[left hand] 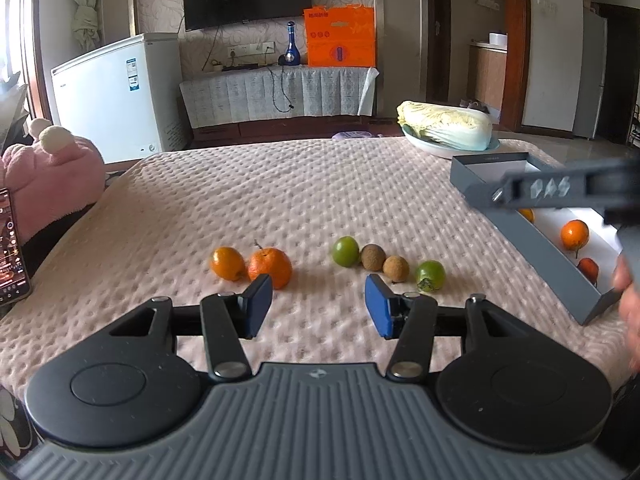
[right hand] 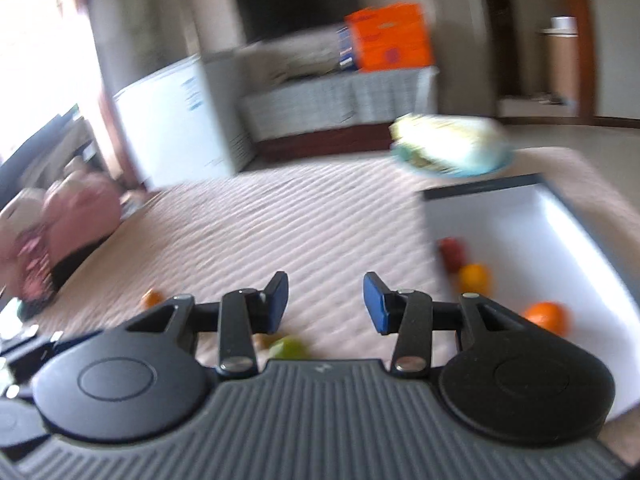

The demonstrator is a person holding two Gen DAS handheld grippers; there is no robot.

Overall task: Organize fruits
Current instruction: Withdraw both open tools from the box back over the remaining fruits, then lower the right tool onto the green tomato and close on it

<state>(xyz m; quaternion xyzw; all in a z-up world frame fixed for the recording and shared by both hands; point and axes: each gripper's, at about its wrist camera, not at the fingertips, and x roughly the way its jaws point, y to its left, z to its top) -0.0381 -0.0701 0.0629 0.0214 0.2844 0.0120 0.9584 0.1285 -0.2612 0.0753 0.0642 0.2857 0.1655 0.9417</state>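
Fruits are spread in a row on the worktop [left hand: 280, 184], which is covered with a bumpy pink cloth. On the left of the row, a small orange [left hand: 227, 263] is seen just beside a bigger orange [left hand: 270, 267] with a stem. Farther right, a green fruit [left hand: 345, 251], two brown fruits [left hand: 373, 257] that touch each other, and a second green fruit [left hand: 431, 276] are lined up.

More fruits have been put in the grey box [left hand: 532, 240] at the right side. Inside it, an orange fruit [left hand: 574, 234] and a red fruit [left hand: 588, 267] can be seen on the white bottom.

The left tongs [left hand: 319, 304] are held low over the cloth and tipped down a little toward the row. Their blue pads are spread apart, and nothing is pinched between them. The left pad is seen in front of the bigger orange, but a touch cannot be told.

The right tongs [right hand: 325, 300] are held above the worktop, next to the box, and are tipped down too. That picture is badly blurred. Their pads are spread with only cloth seen between them, so nothing is pinched. In the left wrist view, the right tongs are seen over the box, with part of a hand [left hand: 630, 292] at the picture's edge.

A cabbage [left hand: 446, 126] is laid on a plate [left hand: 436, 150] at the far end of the worktop.
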